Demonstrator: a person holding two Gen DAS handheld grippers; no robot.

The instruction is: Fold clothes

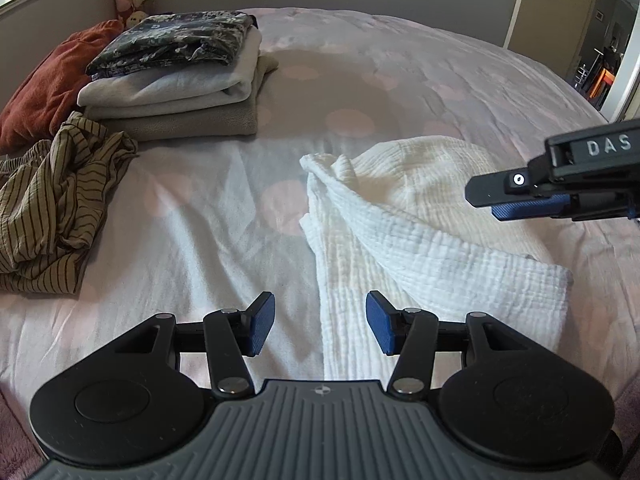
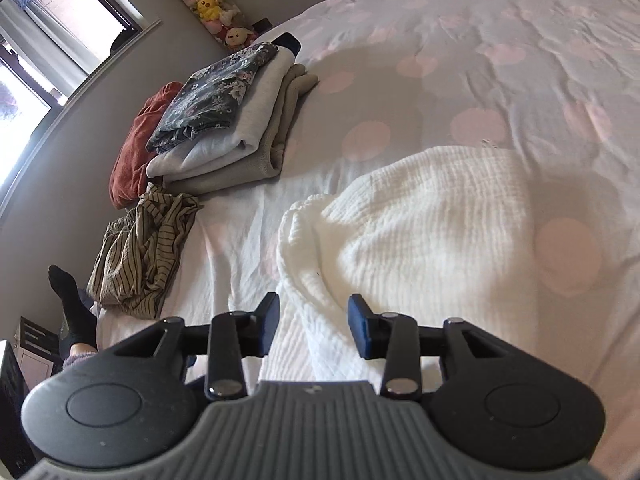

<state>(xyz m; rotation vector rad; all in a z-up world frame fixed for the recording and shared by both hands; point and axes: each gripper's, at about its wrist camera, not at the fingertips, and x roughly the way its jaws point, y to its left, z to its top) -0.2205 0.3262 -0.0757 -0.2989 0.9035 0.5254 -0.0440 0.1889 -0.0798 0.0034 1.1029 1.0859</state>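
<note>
I have the white crinkled garment (image 1: pixel 420 232) lying on the bed (image 1: pixel 200 208), a soft gauze-like cloth with fine ribbed wrinkles, partly folded so a rounded flap lies over a long lower strip. My left claw (image 1: pixel 320 326) stands wide over the near strip of that cloth, its blue textured pads (image 1: pixel 262 324) apart and gripping nothing. My right claw (image 2: pixel 313 326) also has its jaws parted above the same white cloth, with no fabric between the pads; in the left view it shows as a black bar with a blue pad, off to the right above the garment. The bed cover is pale, smooth and lightly creased, printed with faint pink circles. Further back sits a neat stack of folded clothes (image 1: pixel 176 80): a dark floral piece on top, then thick grey and beige layers. Beside it lies a crumpled olive striped garment (image 1: pixel 60 200), thin and rumpled, and a rust-coloured cloth (image 1: pixel 44 92) bunched behind.
</note>
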